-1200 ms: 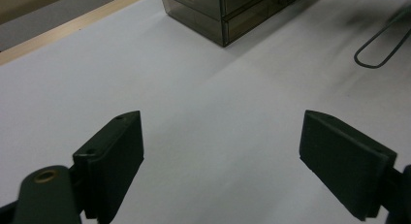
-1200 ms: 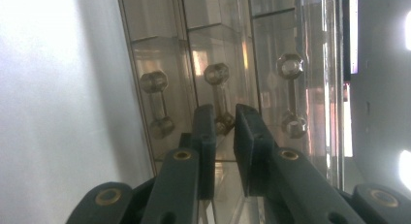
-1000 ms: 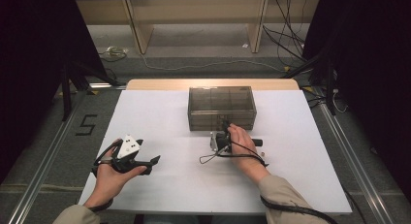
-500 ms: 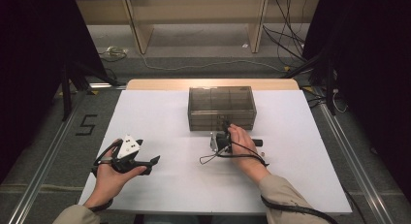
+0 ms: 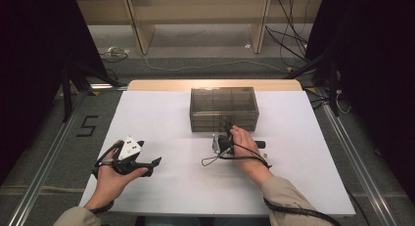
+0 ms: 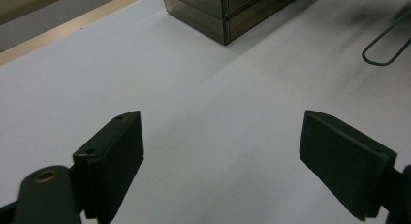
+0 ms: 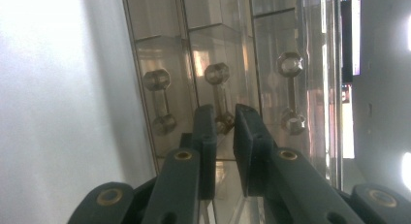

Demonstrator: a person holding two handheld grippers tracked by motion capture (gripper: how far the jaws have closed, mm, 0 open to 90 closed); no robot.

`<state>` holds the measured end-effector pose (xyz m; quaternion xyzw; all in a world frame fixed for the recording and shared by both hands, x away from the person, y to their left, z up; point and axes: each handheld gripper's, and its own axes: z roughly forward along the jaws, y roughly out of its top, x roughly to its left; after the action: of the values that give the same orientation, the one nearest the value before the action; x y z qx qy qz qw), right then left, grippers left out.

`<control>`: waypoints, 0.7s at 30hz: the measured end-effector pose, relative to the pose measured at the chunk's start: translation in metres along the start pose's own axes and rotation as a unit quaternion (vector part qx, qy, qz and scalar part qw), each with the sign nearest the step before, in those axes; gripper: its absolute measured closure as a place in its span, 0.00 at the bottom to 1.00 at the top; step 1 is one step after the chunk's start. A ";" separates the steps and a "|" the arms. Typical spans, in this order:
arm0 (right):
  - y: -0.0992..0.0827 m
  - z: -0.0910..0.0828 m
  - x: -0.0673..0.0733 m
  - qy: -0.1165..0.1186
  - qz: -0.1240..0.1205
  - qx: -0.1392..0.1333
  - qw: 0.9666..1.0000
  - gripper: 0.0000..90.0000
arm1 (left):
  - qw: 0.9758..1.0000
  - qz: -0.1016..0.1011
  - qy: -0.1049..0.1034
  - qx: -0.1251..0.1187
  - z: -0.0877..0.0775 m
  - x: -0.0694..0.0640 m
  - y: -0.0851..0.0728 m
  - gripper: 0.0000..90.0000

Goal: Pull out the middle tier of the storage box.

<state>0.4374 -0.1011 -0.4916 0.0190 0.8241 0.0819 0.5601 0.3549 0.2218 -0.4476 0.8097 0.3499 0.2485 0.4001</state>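
The drawer box [image 5: 223, 108] sits mid-table toward the far edge, front facing the person. Right gripper [image 7: 223, 123] is up against that front, jaws nearly closed around the middle handle [image 7: 219, 95]. Left gripper [image 6: 220, 151] waits well apart over the bare table [image 5: 161, 113], jaws spread wide, empty.

My table [image 5: 161, 113] wears a plain white cover, with a pale wood strip [image 5: 161, 85] bare along its far edge. Near that far edge sits a smoky, see-through brown-grey drawer box [image 5: 223, 107]; its handles [image 7: 217, 95] are clear and glinting amber. My left gripper [image 5: 155, 162] is black with a light grey plate on top; my right gripper [image 7: 224, 132] has matt black jaws with brass-coloured pivots. My sleeves [image 5: 288, 199] are beige
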 end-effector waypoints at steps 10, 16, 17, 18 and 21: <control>0.000 -0.002 0.001 0.000 -0.001 0.000 1.000 0.90 | 1.000 0.000 0.001 0.000 0.000 0.000 0.000 0.18; 0.000 -0.004 0.002 0.000 -0.003 0.000 1.000 0.90 | 1.000 -0.001 0.001 0.000 0.000 0.000 0.000 0.18; 0.000 -0.004 0.002 0.000 -0.003 0.000 1.000 0.90 | 1.000 -0.001 0.001 0.000 0.000 0.000 0.000 0.18; 0.000 -0.005 0.002 0.001 -0.003 0.003 1.000 0.90 | 1.000 -0.001 0.001 0.000 0.000 0.000 0.000 0.18; 0.000 -0.007 0.003 0.002 -0.003 0.002 1.000 0.89 | 1.000 0.000 0.002 0.000 -0.001 0.000 0.000 0.18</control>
<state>0.4293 -0.1015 -0.4917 0.0174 0.8257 0.0784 0.5584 0.3541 0.2221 -0.4475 0.8090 0.3509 0.2501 0.3999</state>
